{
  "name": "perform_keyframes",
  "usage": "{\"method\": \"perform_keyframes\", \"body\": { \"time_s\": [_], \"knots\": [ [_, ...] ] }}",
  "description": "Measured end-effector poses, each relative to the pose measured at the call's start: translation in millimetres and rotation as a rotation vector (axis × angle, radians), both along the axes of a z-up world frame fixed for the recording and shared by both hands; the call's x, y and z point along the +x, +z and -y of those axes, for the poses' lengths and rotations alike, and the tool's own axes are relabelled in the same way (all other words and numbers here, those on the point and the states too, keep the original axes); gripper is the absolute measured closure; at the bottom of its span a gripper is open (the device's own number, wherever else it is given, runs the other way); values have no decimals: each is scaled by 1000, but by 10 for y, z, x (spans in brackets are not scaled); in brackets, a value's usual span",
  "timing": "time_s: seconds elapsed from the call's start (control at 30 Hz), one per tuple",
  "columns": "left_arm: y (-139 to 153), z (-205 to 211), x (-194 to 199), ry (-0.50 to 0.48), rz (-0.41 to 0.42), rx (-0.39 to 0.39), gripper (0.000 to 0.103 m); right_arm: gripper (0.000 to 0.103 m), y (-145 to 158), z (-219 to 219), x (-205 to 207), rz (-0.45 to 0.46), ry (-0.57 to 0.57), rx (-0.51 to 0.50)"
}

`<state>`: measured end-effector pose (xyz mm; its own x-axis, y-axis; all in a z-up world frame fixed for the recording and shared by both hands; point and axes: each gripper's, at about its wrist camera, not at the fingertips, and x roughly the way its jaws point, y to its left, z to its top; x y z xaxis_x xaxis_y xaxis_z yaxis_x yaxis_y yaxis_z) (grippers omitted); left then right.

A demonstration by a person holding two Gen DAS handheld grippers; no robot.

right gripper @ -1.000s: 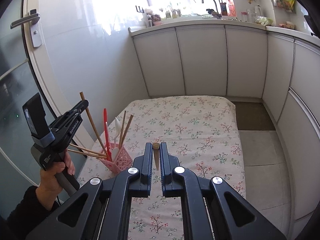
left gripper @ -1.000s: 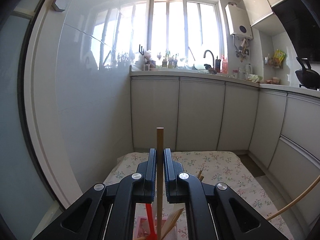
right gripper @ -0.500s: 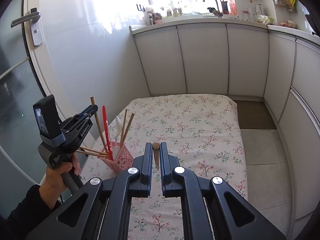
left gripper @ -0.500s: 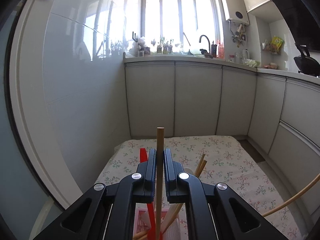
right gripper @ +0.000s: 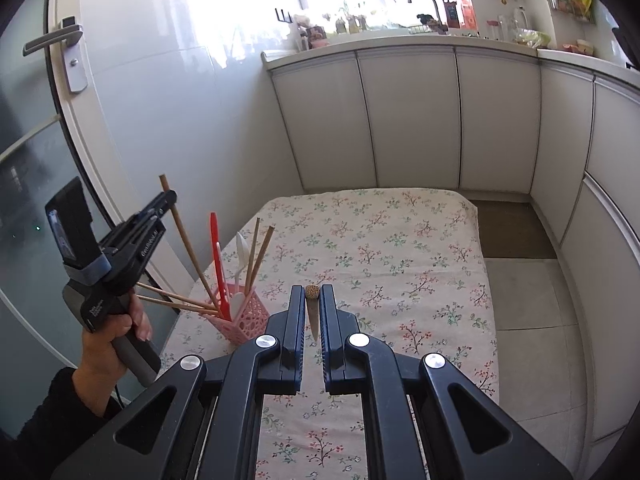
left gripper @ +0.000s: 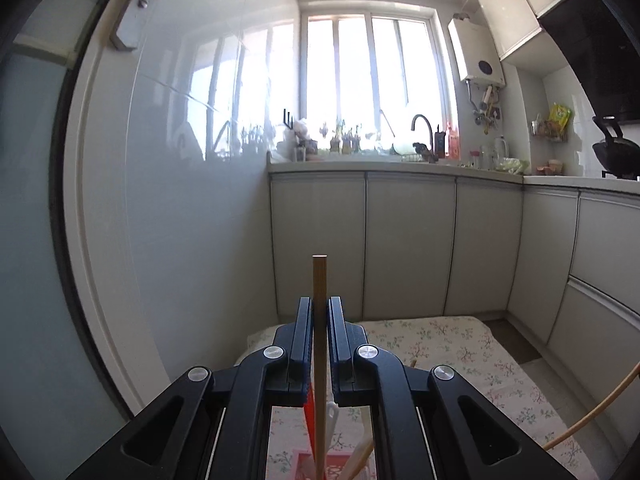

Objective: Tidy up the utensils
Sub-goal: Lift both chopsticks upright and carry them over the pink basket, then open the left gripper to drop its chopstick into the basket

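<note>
Chopstick (left gripper: 319,320) in the left claw (left gripper: 319,312) is what we are seeing first: the brown stick is standing upright, pinched between the two black pads, its blunt end poking above the fingertips. From the right wrist view, we are watching that left claw (right gripper: 170,198) in a person's hand (right gripper: 114,330), at the left edge of the desk (right gripper: 400,248) with the flowered cloth, and the chopstick (right gripper: 186,242) is slanting down into the pink basket (right gripper: 246,318). That basket is sitting near the desk's left edge and is holding a red utensil (right gripper: 216,248), a white utensil (right gripper: 241,256) and more chopsticks (right gripper: 260,252), two of them leaning out to the left. We are also seeing the right claw (right gripper: 312,300) closed on a thin utensil with a speckled end (right gripper: 312,292), just beside the basket and above the cloth.
</note>
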<state>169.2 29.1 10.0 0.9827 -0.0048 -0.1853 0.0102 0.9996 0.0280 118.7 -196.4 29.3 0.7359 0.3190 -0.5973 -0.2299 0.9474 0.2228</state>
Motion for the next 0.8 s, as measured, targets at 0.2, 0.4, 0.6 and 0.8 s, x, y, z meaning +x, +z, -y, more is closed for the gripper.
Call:
{"method": "perform_keyframes", "body": {
  "time_s": [0.2, 0.4, 0.6, 0.8],
  "knots": [
    [-145, 85, 69, -25, -23, 73, 96, 96, 5, 29, -7, 4, -4, 7],
    [-332, -6, 239, -43, -123, 46, 95, 96, 6, 37, -1, 8, 3, 22],
    [-207, -221, 194, -36, -182, -100, 52, 96, 104, -95, 6, 21, 32, 50],
    [-34, -431, -59, 20, -252, -163, 42, 96, 330, -371, 22, 57, 78, 75]
  ]
}}
